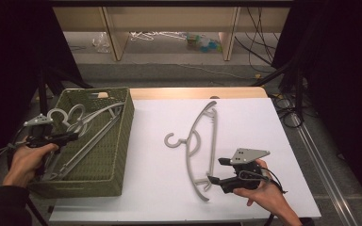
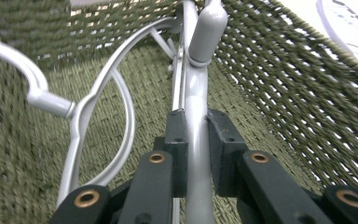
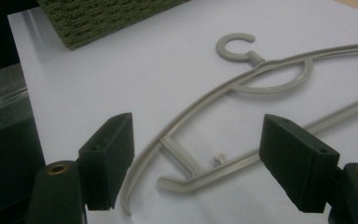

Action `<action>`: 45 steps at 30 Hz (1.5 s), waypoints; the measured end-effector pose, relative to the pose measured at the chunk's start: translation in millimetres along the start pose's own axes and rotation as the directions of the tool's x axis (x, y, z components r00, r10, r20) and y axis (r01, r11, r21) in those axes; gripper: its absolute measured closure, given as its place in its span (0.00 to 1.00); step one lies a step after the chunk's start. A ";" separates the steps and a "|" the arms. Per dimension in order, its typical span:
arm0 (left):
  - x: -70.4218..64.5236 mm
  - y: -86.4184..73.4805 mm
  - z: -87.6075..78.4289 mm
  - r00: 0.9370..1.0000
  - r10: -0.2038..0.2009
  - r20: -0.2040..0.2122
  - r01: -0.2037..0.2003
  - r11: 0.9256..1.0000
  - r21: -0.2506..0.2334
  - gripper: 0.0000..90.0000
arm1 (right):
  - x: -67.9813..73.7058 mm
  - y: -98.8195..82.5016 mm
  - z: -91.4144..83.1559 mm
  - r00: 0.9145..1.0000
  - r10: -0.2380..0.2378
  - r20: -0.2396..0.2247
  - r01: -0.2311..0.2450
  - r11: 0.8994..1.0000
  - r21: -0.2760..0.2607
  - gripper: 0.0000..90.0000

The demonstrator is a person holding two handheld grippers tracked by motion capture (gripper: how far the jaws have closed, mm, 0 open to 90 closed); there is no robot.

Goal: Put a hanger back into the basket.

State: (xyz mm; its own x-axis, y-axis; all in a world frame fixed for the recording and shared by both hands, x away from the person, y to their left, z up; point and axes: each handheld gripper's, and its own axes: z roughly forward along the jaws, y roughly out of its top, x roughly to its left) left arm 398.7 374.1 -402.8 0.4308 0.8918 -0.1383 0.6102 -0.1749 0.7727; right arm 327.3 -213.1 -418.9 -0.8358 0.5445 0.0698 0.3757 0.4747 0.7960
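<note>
The left gripper (image 1: 73, 136) is clenched on a grey hanger (image 2: 196, 121) inside the green woven basket (image 1: 118, 155); in the left gripper view its two black pads press on either side of the hanger's bar, which runs straight up between them toward the basket's far wall. A second hanger (image 2: 81, 121) lies just beside it on the basket floor, its hook curving off to the left. In the high view the basket stands at the left edge of the counter (image 1: 160, 197), with the hangers' hooks (image 1: 68, 115) sticking up over its near-left rim, close to the left hand (image 1: 26, 160). The right gripper (image 1: 214, 172) is released, its jaws standing wide apart and holding nothing. It rests low over the white sheet on the counter, at the near end of a third hanger (image 1: 202, 146) that lies flat there, well apart from the basket, hook pointing left. In the right gripper view that hanger's (image 3: 242, 93) lower corner sits between the two pads (image 3: 109, 158) without touching either, the left pad just beside the curved arm's tip.
</note>
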 end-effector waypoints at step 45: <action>-3.8 -3.6 -15.3 0.960 -0.156 -0.234 0.129 0.984 -0.125 0.40 | -0.6 -2.7 4.2 1.000 0.003 0.005 -0.003 1.000 0.009 0.30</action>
State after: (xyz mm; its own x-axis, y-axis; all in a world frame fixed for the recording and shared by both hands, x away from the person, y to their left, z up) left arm 384.6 377.7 -395.5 0.1624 0.9808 -0.1080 0.5725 -0.0045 0.8199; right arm 328.4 -211.8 -423.6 -0.8327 0.5495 0.0686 0.3816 0.4796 0.7902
